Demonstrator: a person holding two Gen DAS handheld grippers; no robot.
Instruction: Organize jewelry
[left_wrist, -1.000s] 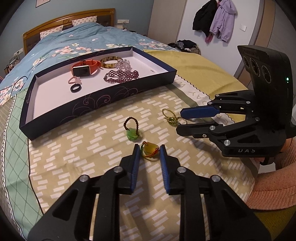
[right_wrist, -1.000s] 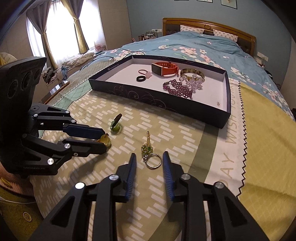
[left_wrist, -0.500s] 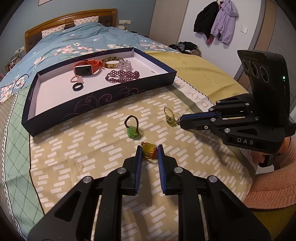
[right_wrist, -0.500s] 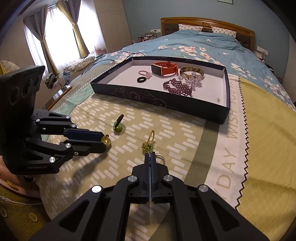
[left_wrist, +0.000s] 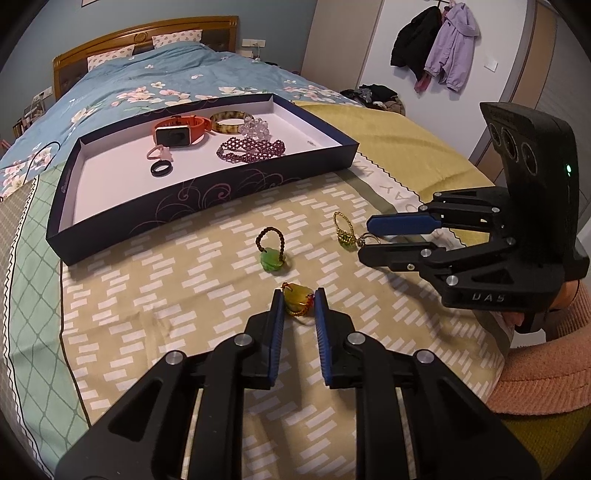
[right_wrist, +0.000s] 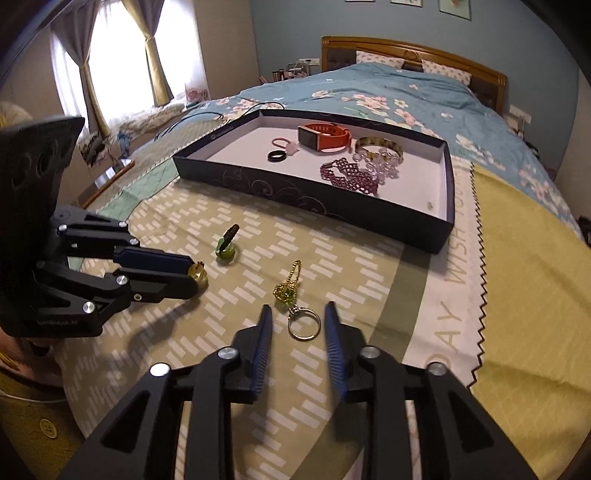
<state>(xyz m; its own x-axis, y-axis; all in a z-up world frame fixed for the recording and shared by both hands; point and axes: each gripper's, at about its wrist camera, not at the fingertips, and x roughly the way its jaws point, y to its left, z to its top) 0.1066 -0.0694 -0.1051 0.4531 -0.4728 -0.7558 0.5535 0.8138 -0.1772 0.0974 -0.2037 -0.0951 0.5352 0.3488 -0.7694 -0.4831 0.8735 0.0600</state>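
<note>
Left claw (left_wrist: 299, 299): jaws parted, set down on the patterned bedspread (left_wrist: 184, 280) either side of the yellow stone pendant (left_wrist: 296, 300), which lies between the pads; whether they touch it cannot be told. Right claw (right_wrist: 298, 318): jaws wide apart, gripping nothing, flanking the silver ring (right_wrist: 303, 327), which rests flat on the bedspread. The green-and-gold charm (right_wrist: 285, 291) lies just beyond the ring. The green jade pendant (left_wrist: 272, 258) sits near both. The dark tray (left_wrist: 207, 199) farther back contains an orange smartwatch (left_wrist: 180, 131), a bangle (left_wrist: 229, 122), a purple bead bracelet (left_wrist: 251, 150) and a black ring (left_wrist: 161, 168).
</note>
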